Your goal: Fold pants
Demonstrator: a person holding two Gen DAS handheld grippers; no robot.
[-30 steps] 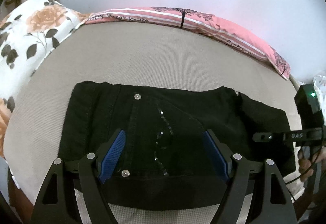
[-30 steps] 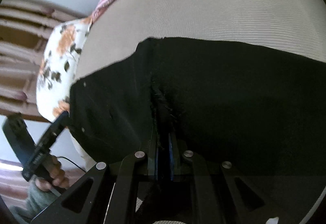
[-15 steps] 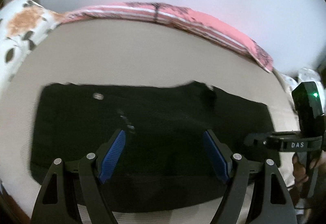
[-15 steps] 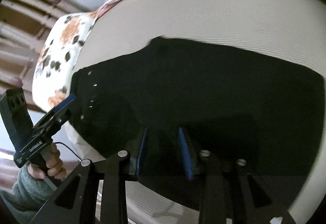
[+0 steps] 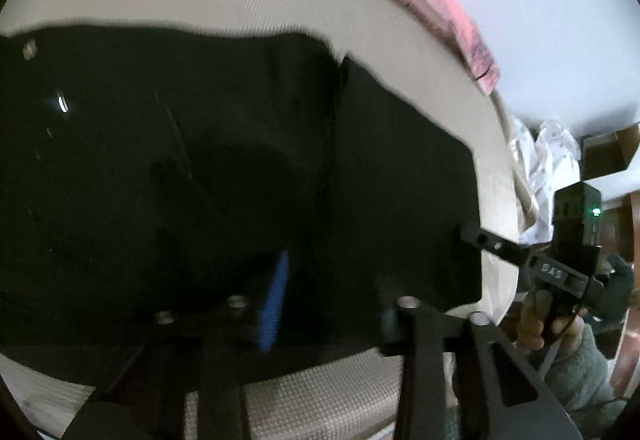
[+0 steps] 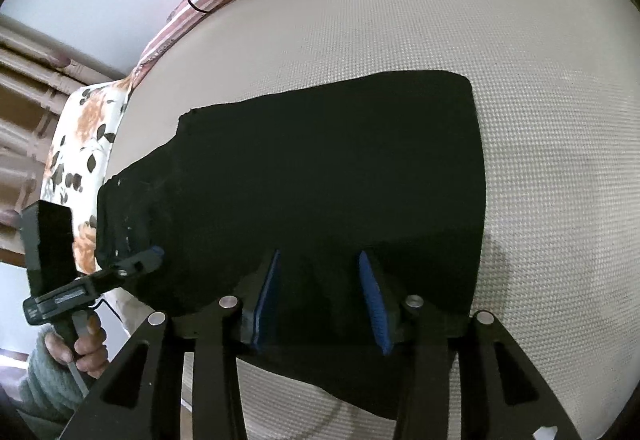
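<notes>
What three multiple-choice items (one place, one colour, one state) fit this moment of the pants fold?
1. Where do the black pants lie?
A. on a floral pillow
B. flat on the beige mattress
C. draped over a chair

2. What colour are the pads of the right tool?
A. red
B. green
C. blue

3. How do the right tool's jaws stand?
A. apart, nothing pinched
B. shut on a fold of cloth
C. out of view

Key:
1 B: the right wrist view shows the pants spread flat with mattress on three sides.
2 C: both pads show bright blue against the black cloth.
3 A: the pads stand clearly apart above the pants, the jaws have just been opening, and no fold is clamped between them.
</notes>
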